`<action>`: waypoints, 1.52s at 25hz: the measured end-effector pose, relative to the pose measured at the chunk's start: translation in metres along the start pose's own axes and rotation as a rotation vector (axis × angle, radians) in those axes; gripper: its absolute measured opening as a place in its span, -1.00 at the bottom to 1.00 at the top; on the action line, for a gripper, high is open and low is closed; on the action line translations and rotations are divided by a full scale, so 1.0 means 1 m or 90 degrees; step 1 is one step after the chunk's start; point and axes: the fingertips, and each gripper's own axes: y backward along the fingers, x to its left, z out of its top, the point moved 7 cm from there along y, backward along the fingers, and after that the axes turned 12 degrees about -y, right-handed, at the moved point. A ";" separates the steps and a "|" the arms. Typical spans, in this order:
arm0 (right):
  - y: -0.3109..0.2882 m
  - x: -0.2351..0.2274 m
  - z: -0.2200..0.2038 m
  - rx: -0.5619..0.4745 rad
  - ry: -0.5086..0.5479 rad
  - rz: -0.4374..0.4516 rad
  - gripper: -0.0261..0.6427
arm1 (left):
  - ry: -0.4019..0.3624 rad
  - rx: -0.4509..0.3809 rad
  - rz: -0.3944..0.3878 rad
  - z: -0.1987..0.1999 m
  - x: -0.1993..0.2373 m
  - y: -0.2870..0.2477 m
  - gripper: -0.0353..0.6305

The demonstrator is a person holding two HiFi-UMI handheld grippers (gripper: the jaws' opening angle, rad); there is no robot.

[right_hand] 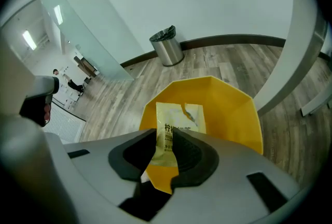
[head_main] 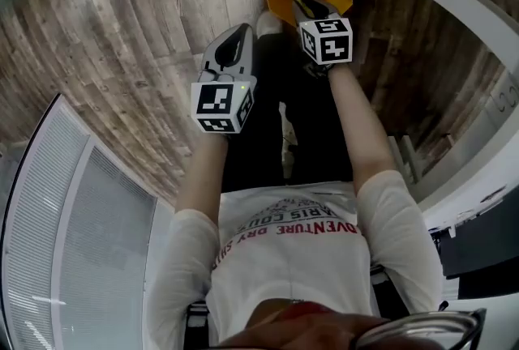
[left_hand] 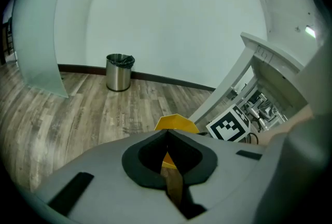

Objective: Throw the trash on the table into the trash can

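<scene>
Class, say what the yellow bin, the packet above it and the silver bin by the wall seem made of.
Yellow bin: probably plastic, matte, uniform colour, flat facets. Packet: likely thin plastic film, glossy, printed, torn top. Silver bin: apparently brushed metal, from its sheen.

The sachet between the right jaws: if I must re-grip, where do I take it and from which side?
Take the sachet by its untorn near end, pads on its flat faces, coming from above as the right gripper does. It hangs thin between the jaws over the yellow bin, torn end farthest.
</scene>
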 end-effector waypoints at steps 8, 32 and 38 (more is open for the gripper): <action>0.023 0.008 0.003 -0.034 0.006 -0.017 -0.58 | -0.006 0.013 -0.005 -0.006 -0.007 0.016 -0.82; 0.546 0.099 0.086 -0.439 -0.074 -0.148 -0.83 | -0.255 -0.157 -0.242 0.289 -0.276 0.223 -0.82; 0.670 0.051 -0.010 -0.581 -0.229 -0.315 -0.83 | -0.459 -0.185 -0.409 0.299 -0.397 0.239 -0.82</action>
